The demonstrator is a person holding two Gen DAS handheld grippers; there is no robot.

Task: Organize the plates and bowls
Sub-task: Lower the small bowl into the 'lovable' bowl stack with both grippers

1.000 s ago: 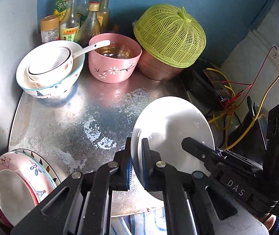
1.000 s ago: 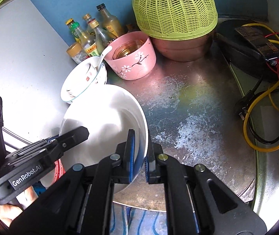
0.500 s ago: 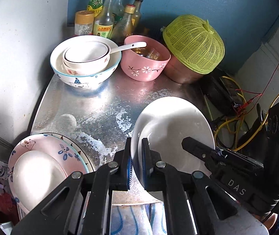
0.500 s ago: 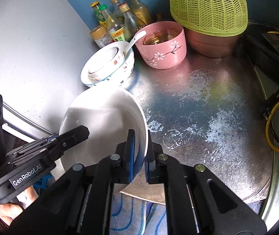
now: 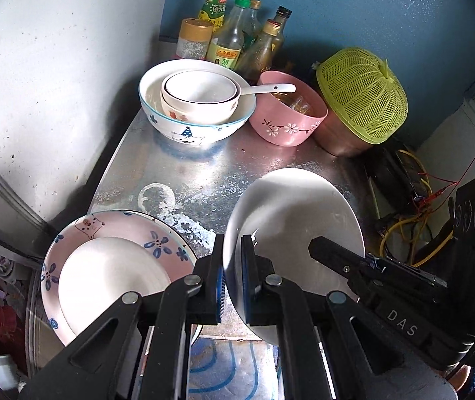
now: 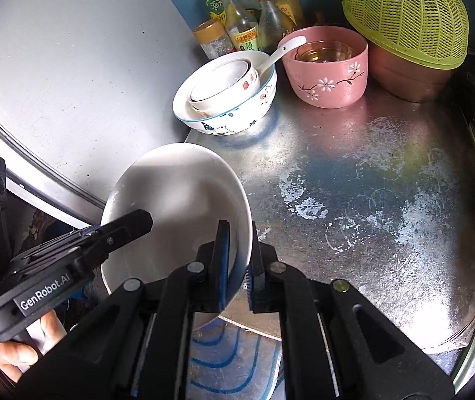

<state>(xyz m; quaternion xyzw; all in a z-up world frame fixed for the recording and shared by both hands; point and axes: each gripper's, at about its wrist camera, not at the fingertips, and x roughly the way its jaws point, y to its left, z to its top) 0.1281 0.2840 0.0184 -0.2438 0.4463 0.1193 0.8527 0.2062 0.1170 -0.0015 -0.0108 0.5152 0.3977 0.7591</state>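
both tools grip one white plate [image 5: 300, 220], held off the desk [image 5: 204, 173]: the left tool [image 5: 232, 278] is pinched tight on the plate's left rim at the bottom centre of its frame, and the right tool [image 6: 237, 263] is clamped on the opposite rim in its own view. the plate sits tilted between them.

to do this step well, keep both grips firm and level, carry the plate toward the plate stack [image 5: 114, 266] at the lower left of the left view, lower it flat onto the small white plate there, and only then let go, one side after the other. that stack overhangs the desk edge, so a hard set-down could tip it.

further back, the nested bowls [image 5: 197, 103] stand at upper centre, touching the pink bowl [image 5: 287, 116] with a spoon [image 5: 267, 89] across them. behind are bottles [image 5: 234, 40]; right, a green basket [image 5: 360, 93] over a metal bowl. wires [image 5: 404, 226] lie at the right edge, clear of the path.
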